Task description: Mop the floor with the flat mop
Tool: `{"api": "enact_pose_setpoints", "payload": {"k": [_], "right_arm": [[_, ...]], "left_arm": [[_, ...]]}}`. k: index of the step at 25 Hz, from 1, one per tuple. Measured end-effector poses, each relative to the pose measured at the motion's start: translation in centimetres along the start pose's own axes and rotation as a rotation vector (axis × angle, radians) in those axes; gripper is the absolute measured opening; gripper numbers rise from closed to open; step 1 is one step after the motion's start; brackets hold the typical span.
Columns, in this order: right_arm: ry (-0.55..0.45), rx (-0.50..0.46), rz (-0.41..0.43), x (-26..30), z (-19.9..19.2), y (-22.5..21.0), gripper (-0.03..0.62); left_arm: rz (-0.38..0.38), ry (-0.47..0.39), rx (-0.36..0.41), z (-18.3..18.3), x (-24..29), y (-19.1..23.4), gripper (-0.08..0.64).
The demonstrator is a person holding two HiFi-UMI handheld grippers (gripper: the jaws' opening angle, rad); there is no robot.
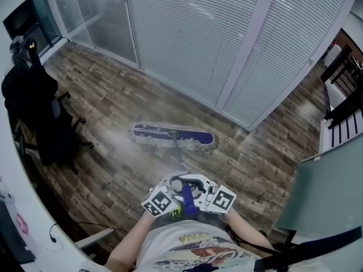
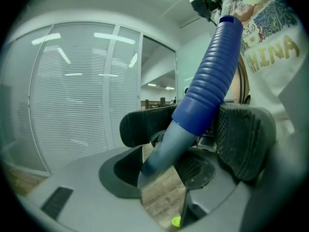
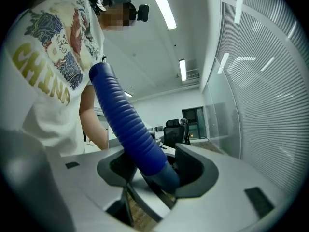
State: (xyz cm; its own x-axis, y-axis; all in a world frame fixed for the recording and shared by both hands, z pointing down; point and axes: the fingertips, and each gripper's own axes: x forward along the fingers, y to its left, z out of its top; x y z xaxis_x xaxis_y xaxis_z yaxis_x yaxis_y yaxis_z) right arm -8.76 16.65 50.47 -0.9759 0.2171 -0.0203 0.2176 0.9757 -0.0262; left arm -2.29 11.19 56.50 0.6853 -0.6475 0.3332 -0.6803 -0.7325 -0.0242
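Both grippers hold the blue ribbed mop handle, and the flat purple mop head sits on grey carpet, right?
Not carpet: the head view shows the flat purple mop head on a brown wood-plank floor. The left gripper and right gripper do hold the blue ribbed mop handle.

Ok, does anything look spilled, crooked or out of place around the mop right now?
Nothing stands out. The mop head lies flat on the wood floor. The left gripper and right gripper both clamp the blue handle, and no spill shows.
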Motion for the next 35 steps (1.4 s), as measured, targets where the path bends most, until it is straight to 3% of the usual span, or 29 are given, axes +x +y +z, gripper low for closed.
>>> {"api": "enact_pose_setpoints", "payload": {"k": [5,13,19,23,29,35], "right_arm": [[-0.039,-0.003,-0.008,1.6,0.2,-6.2,0.227],[-0.025,0.003,0.014,2.4,0.0,-19.9,0.228],[-0.015,0.098,-0.016,1.3,-0.2,-30.2,0.233],[-0.024,0.112,-0.001,1.7,-0.5,-35.8,0.236],[-0.021,0.123,-0.004,3.2,-0.2,-37.0,0.239],[0.003,0.116,0.023,4.3,0.0,-33.2,0.239]], "left_arm": [[-0.001,0.011,0.006,-0.3,1.9,6.0,0.176],[0.024,0.027,-0.005,1.6,7.6,18.6,0.176],[0.024,0.060,-0.002,3.0,13.2,27.0,0.181],[0.051,0.072,-0.010,3.2,15.6,32.3,0.189],[0.052,0.082,-0.013,3.2,14.8,34.1,0.190],[0.094,0.065,-0.033,2.7,12.0,31.6,0.198]]}}
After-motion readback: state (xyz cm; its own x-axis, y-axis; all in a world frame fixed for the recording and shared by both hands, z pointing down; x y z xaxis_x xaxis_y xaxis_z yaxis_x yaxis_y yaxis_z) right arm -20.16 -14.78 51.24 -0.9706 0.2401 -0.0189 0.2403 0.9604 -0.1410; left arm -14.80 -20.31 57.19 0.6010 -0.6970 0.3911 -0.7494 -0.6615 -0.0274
